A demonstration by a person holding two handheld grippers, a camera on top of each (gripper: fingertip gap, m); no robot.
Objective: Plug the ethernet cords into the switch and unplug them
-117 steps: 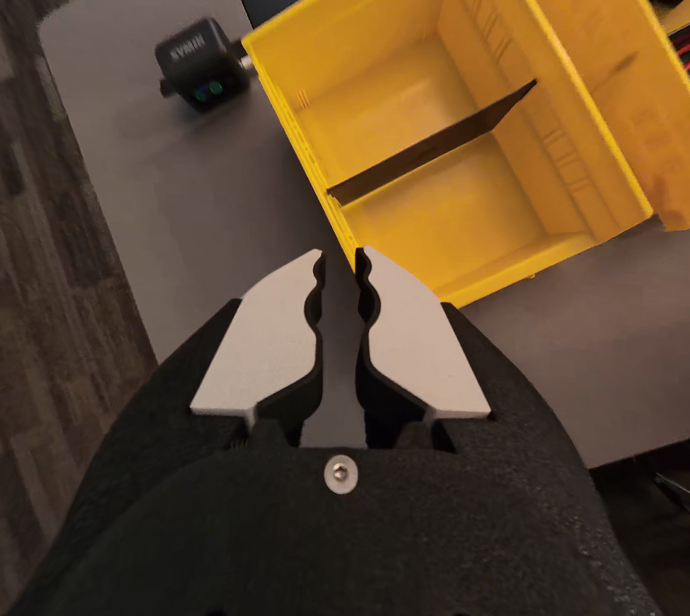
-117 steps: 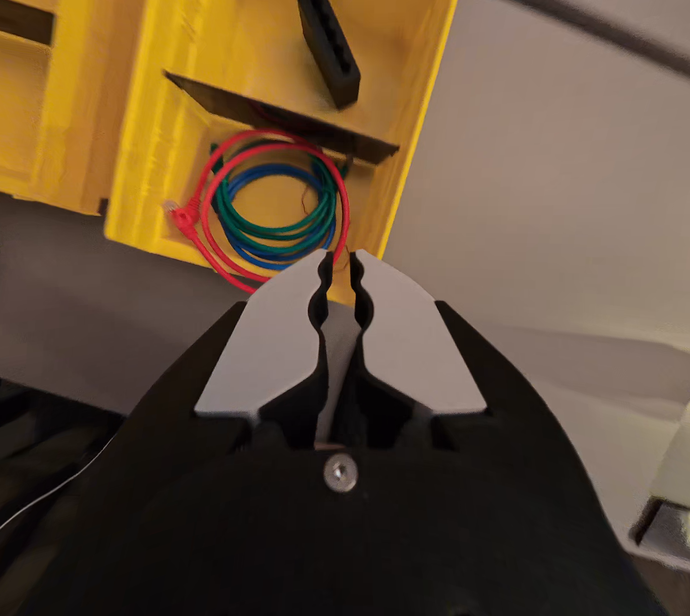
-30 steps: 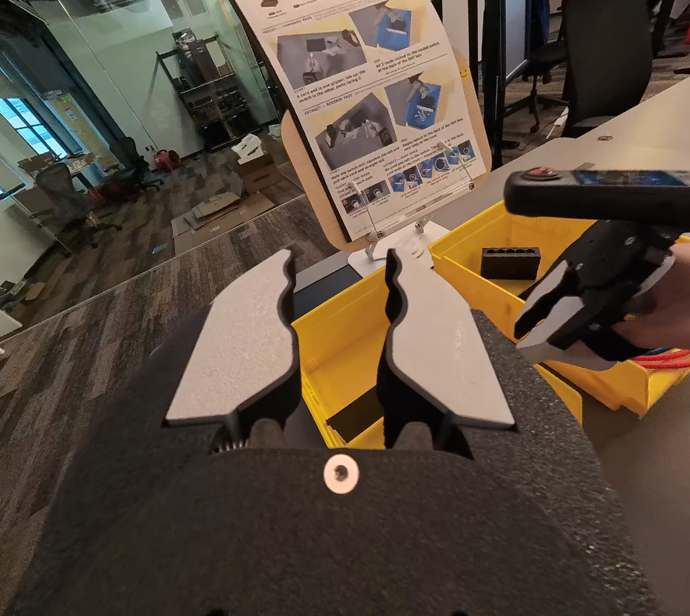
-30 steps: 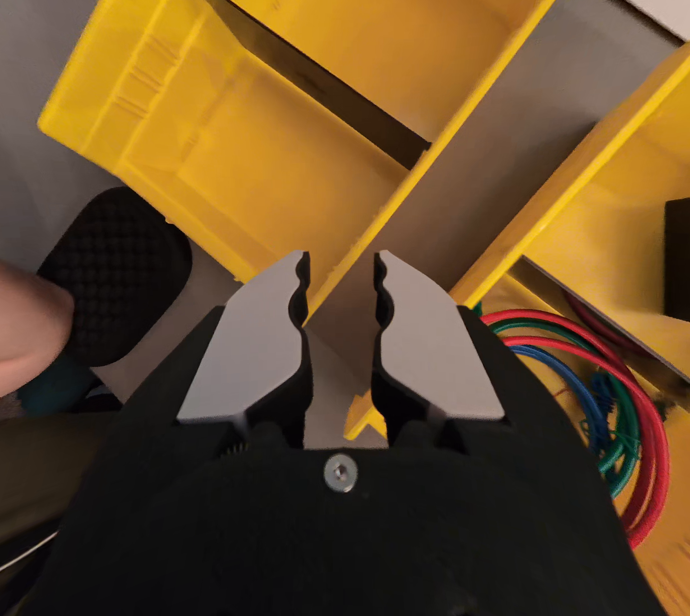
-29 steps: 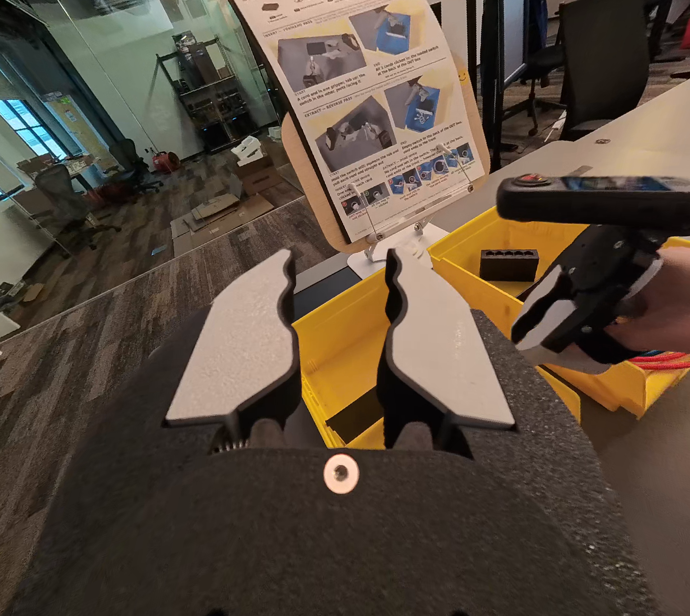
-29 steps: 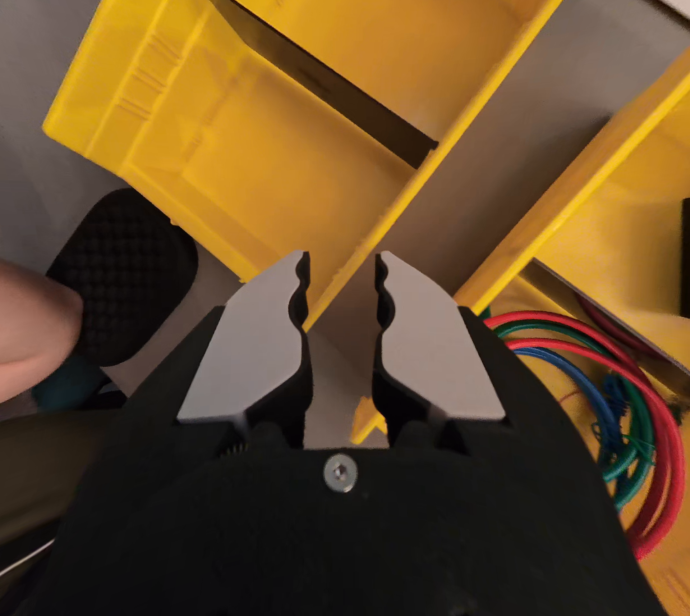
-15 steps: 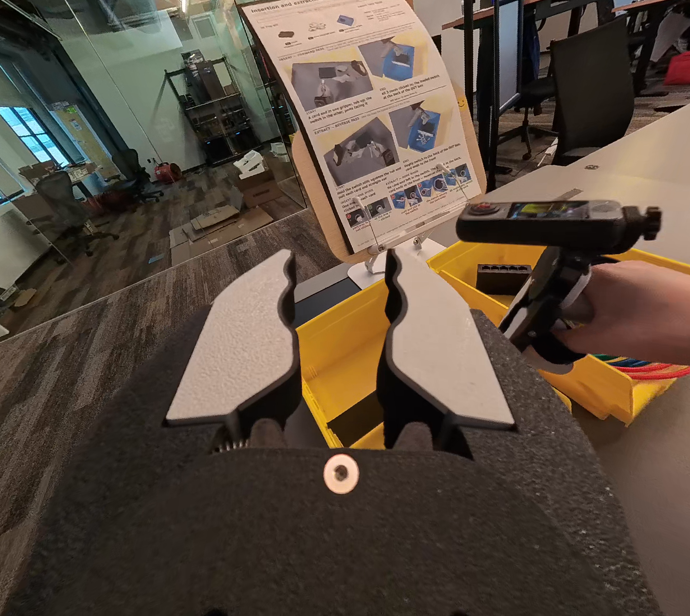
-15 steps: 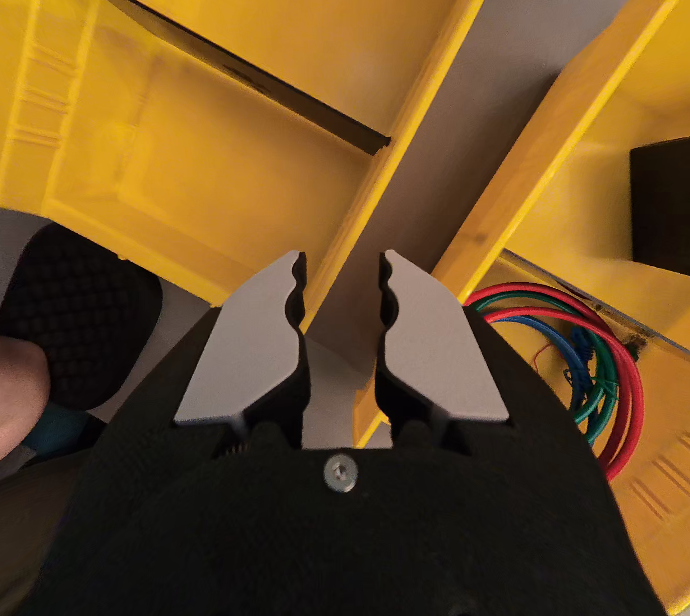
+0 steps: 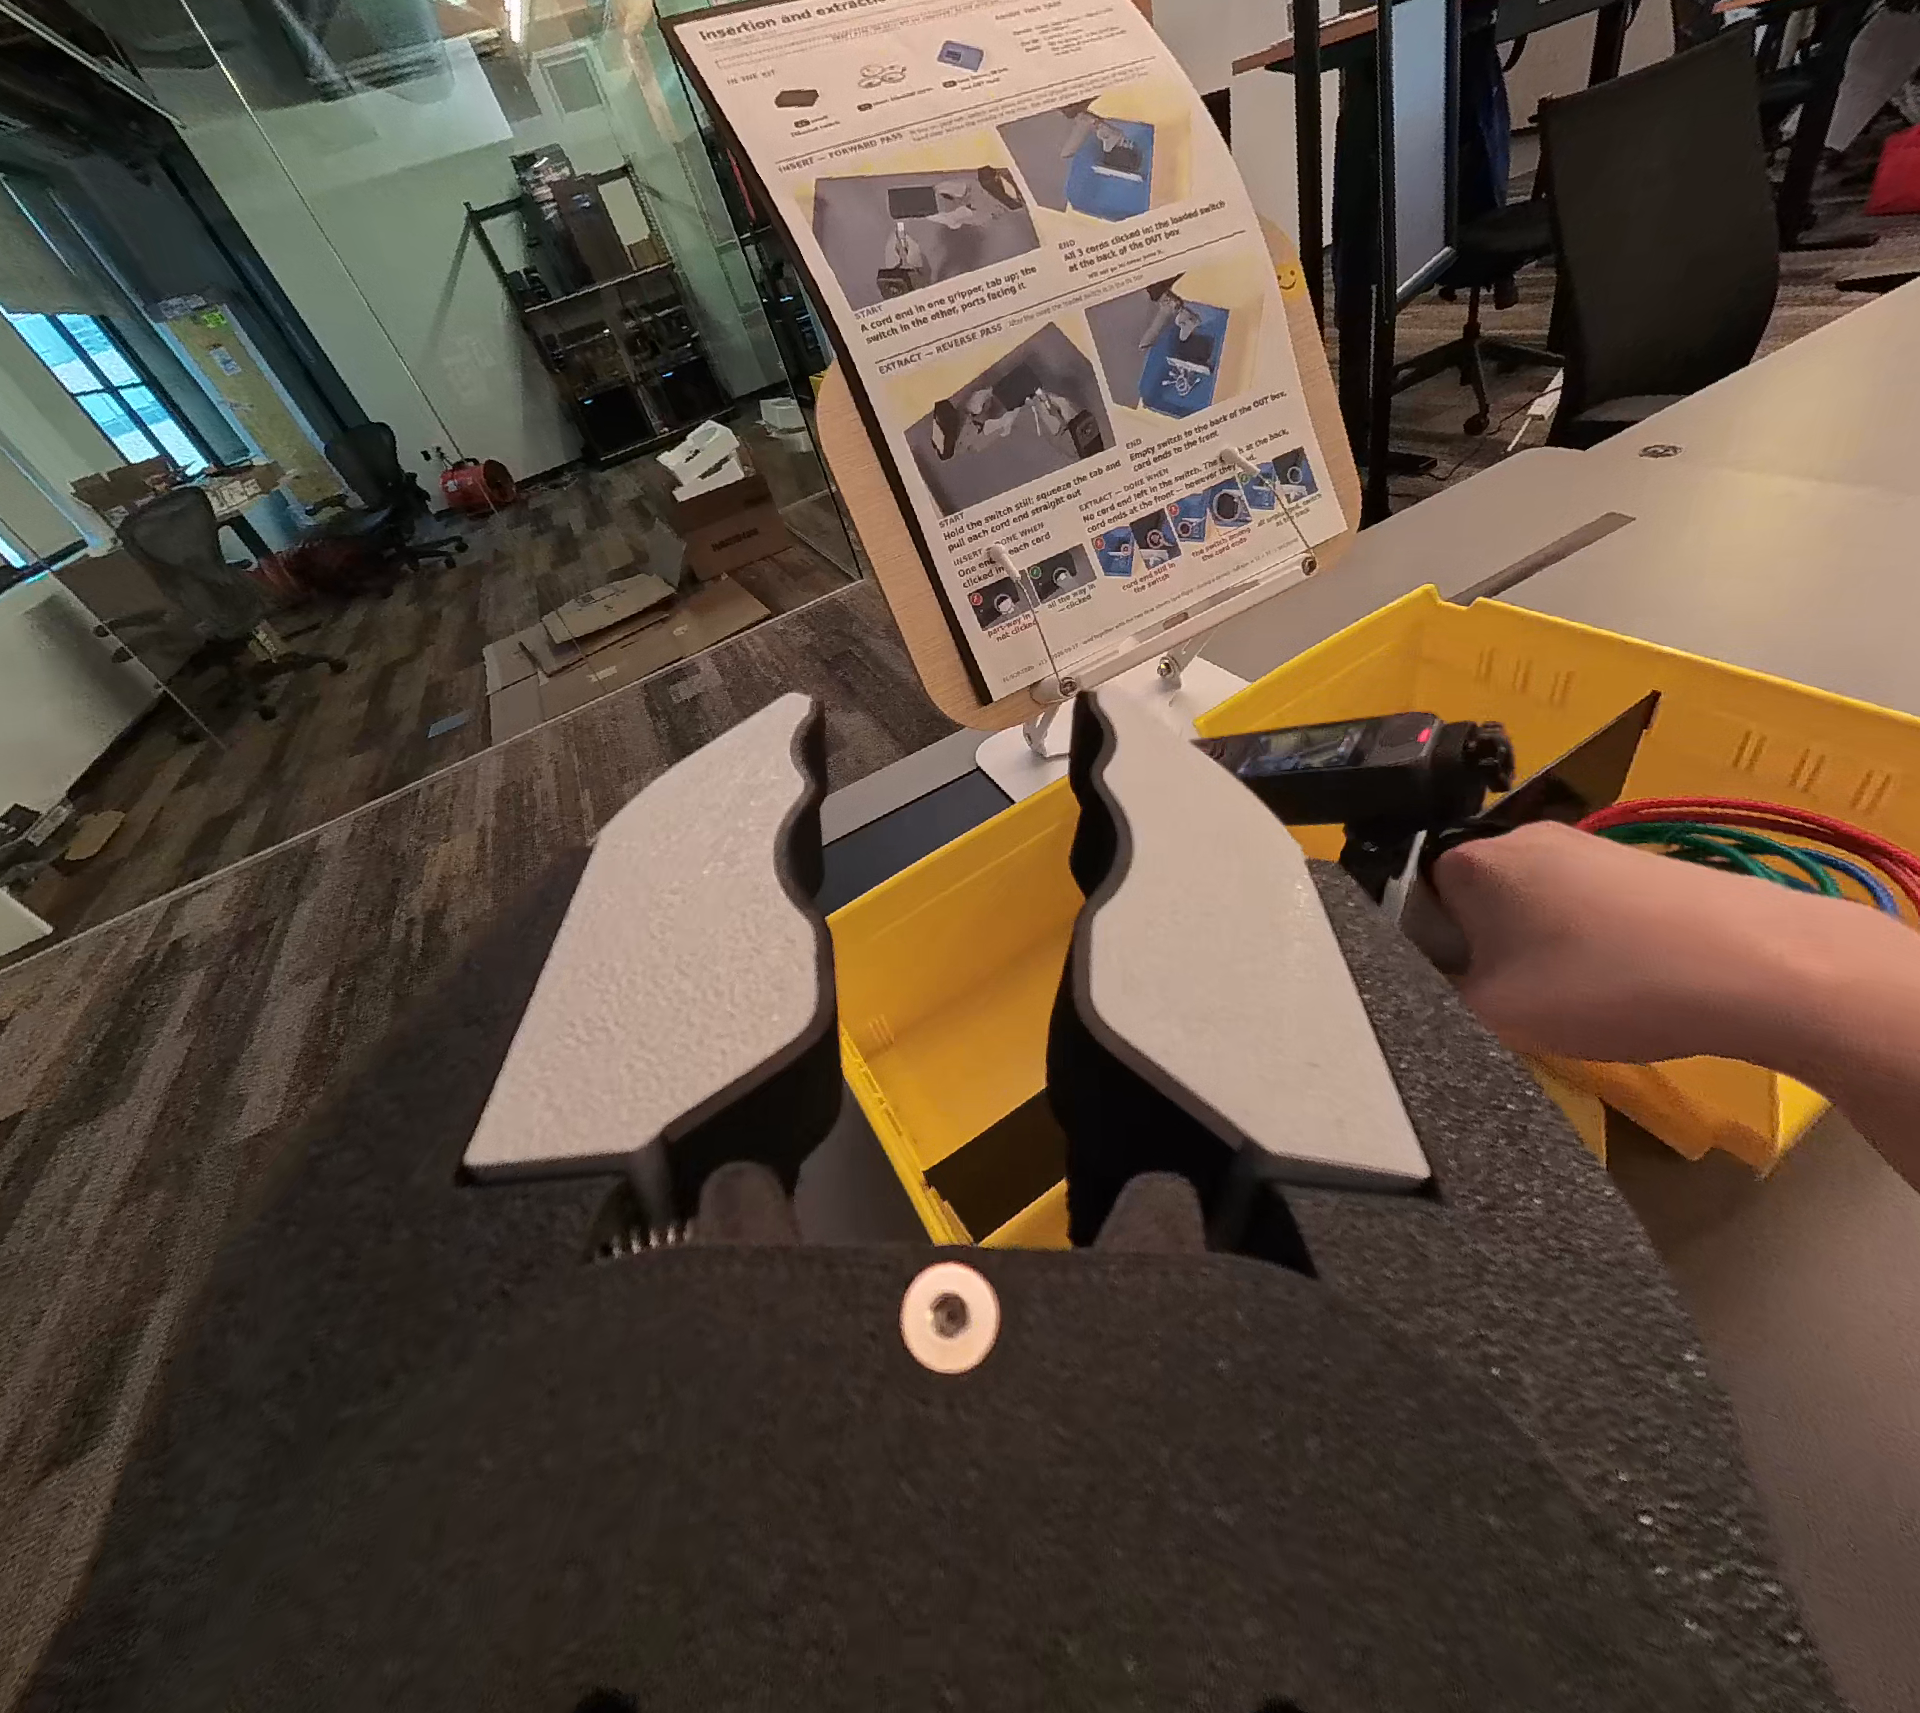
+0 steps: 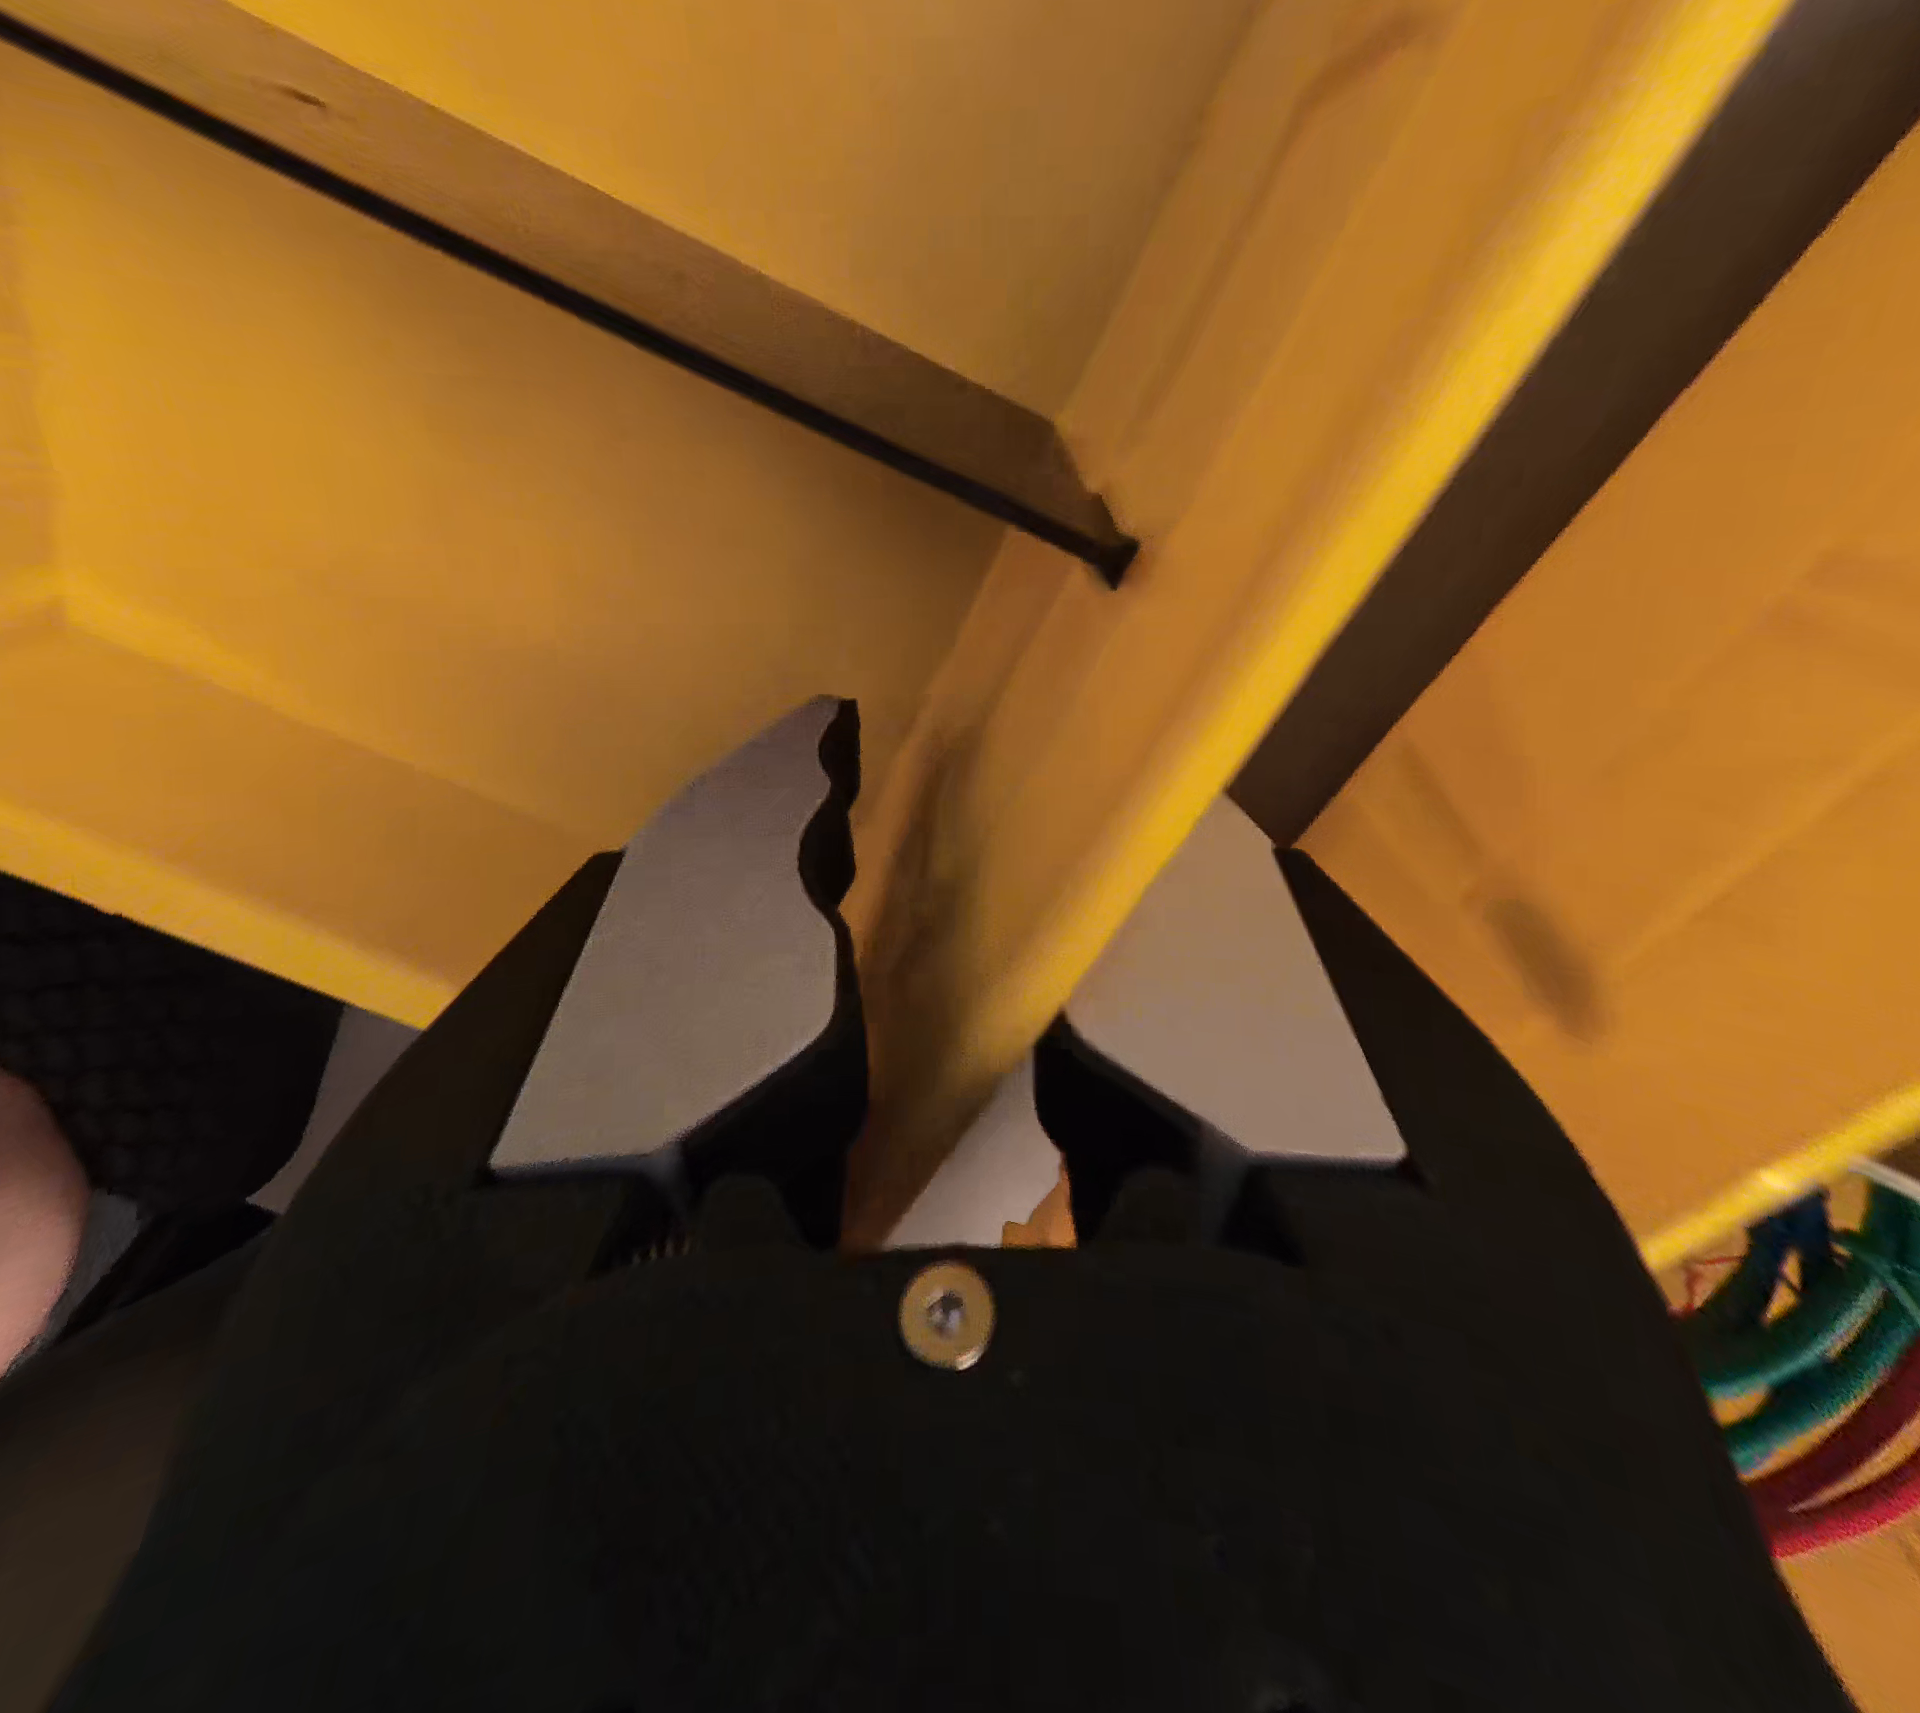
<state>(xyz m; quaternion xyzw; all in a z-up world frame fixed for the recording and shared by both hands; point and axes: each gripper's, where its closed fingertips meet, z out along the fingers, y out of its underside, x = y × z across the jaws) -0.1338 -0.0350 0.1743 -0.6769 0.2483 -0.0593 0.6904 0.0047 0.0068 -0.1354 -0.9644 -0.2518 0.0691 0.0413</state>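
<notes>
Right gripper, jaws apart, straddles the side wall of the empty yellow bin. Coiled ethernet cords lie in the neighbouring bin, across a narrow gap. Left gripper, jaws apart, holds nothing above the empty bin's corner

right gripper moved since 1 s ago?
Yes. The right gripper has dropped toward the empty yellow bin: its side wall, earlier just beyond the fingertips, now sits between the open jaws.
</notes>
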